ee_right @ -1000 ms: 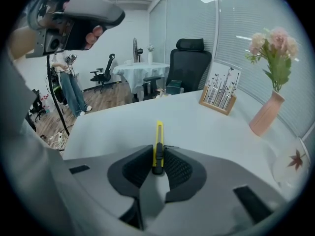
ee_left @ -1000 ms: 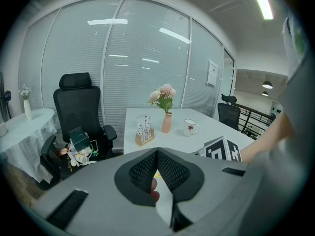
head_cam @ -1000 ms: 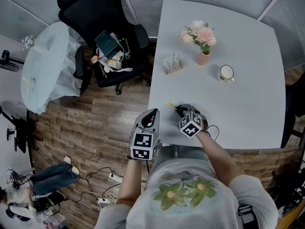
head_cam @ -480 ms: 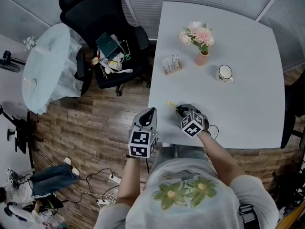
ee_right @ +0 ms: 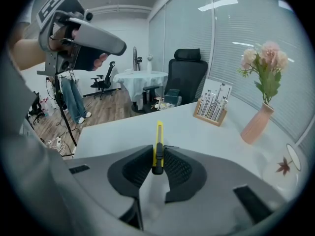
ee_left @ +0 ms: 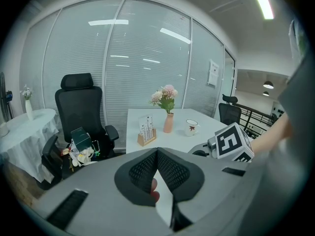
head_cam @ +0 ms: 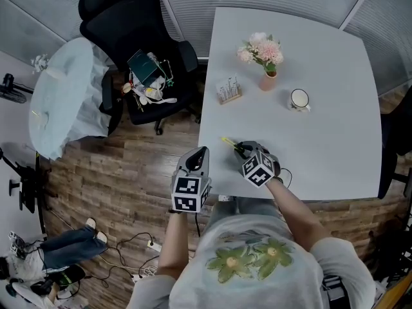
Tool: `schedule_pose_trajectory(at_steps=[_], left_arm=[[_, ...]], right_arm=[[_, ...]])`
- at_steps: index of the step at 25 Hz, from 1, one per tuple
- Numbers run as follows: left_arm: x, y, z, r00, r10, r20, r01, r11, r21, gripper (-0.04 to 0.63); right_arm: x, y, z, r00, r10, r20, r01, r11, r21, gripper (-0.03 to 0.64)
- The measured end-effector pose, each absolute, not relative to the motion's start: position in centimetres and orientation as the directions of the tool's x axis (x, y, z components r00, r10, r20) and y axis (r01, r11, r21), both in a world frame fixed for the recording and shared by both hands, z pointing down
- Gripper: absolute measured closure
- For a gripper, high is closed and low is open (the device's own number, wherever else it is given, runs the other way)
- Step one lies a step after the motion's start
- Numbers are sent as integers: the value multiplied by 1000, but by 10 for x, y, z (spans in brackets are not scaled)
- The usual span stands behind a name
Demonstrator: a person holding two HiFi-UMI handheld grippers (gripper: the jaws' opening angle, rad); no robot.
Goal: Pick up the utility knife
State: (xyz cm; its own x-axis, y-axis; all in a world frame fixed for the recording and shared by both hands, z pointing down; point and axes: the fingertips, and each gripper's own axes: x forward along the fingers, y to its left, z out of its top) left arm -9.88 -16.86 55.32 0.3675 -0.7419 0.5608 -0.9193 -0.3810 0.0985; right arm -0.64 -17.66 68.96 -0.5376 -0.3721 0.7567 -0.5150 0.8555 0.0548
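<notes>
The right hand-held gripper (ee_right: pixel 157 151) has its jaws partly closed, clamped on the yellow utility knife (ee_right: pixel 158 134). The knife's tip juts forward over the bench (head_cam: pixel 335 108), near its near-left corner. The left hand-held gripper (ee_left: pixel 157 155) has its jaws pressed together on nothing, just off that corner.

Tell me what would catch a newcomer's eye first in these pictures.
The yellow utility knife, clamped in the right gripper over the white table's near left corner. Next, the pink flowers in a vase at the table's far side, and the black office chair piled with clutter beside it.
</notes>
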Motion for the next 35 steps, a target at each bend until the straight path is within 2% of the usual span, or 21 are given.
schedule_pose_trajectory(at_steps=[35], left_arm=[[-91, -173, 543, 425, -735, 529, -892, -440, 104, 580]], right_arm=[[-12, -183, 567, -615, -563, 553, -614, 781, 112, 545]])
